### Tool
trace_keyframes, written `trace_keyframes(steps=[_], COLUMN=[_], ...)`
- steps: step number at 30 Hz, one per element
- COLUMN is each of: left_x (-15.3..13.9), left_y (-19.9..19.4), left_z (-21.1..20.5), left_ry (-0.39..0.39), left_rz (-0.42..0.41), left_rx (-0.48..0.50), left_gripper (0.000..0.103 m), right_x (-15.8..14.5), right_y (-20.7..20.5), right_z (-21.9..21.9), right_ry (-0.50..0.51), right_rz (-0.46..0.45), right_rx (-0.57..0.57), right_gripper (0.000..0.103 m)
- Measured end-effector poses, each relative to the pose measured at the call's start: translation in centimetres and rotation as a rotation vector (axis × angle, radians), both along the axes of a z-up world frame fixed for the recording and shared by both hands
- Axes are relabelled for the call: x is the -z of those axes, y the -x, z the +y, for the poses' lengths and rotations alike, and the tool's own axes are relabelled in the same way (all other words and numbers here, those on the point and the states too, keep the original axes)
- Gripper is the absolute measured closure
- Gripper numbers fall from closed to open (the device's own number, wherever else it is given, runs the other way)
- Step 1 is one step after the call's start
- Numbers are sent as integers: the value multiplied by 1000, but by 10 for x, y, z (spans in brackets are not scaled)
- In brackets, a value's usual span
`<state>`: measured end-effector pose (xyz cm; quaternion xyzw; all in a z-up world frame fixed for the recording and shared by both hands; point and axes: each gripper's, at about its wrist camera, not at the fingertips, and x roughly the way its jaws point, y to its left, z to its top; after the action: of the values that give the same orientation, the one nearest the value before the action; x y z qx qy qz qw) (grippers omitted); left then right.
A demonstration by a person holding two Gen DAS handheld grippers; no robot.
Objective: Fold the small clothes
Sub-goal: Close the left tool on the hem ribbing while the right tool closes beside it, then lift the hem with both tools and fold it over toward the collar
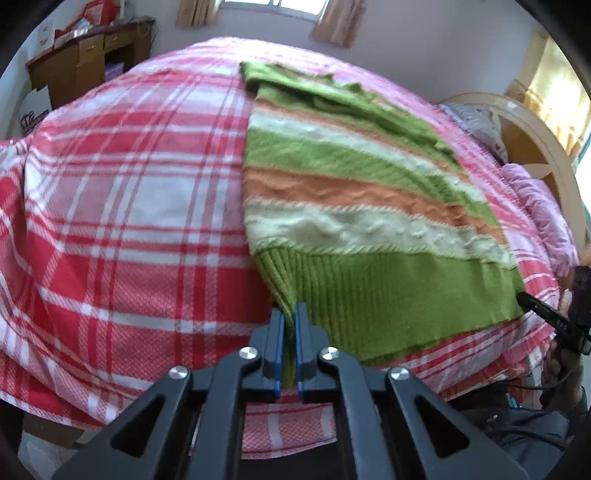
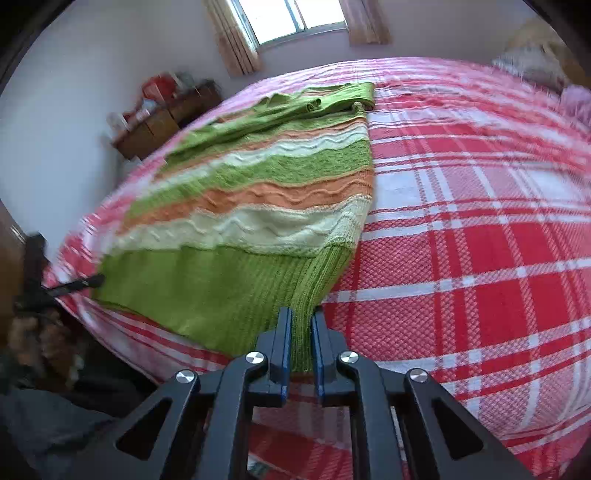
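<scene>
A striped knit sweater [image 1: 354, 192] in green, orange and cream lies flat on the bed, its ribbed green hem toward me. My left gripper [image 1: 290, 314] is shut on the hem's left corner, green knit pinched between the blue pads. In the right wrist view the same sweater [image 2: 266, 192] stretches away, and my right gripper [image 2: 300, 317] is shut on the hem's right corner. The right gripper's dark tip [image 1: 532, 304] shows at the hem's far corner in the left wrist view. The left gripper's tip [image 2: 86, 283] shows at the left in the right wrist view.
A red, pink and white plaid bedspread [image 1: 129, 206] covers the bed. A wooden desk [image 1: 81, 55] stands by the far wall under a curtained window [image 2: 291, 18]. A headboard [image 1: 535, 140] and pink pillows [image 1: 543, 206] lie at the right.
</scene>
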<state>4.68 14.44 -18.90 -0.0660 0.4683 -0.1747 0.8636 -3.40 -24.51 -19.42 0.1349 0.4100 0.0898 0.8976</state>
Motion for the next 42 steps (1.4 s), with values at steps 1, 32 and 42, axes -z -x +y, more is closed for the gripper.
trace_keyframes(steps=[1,32,42], left_x=[-6,-101,-135], left_y=[1,-71,-121], left_z=[2,17,10], left_ry=[13,204,194], left_rz=[-19,-216,-281], left_rx=[0,-94,-131], left_gripper=[99,99,99], right_x=[-4,-122,-162], right_y=[2,-55,-103], right_z=[-5,-38,-44], right_ry=[-38,-311,-275], right_rz=[-20,-359,-412], right_rx=[-4,21,18], right_gripper=[95,97,97])
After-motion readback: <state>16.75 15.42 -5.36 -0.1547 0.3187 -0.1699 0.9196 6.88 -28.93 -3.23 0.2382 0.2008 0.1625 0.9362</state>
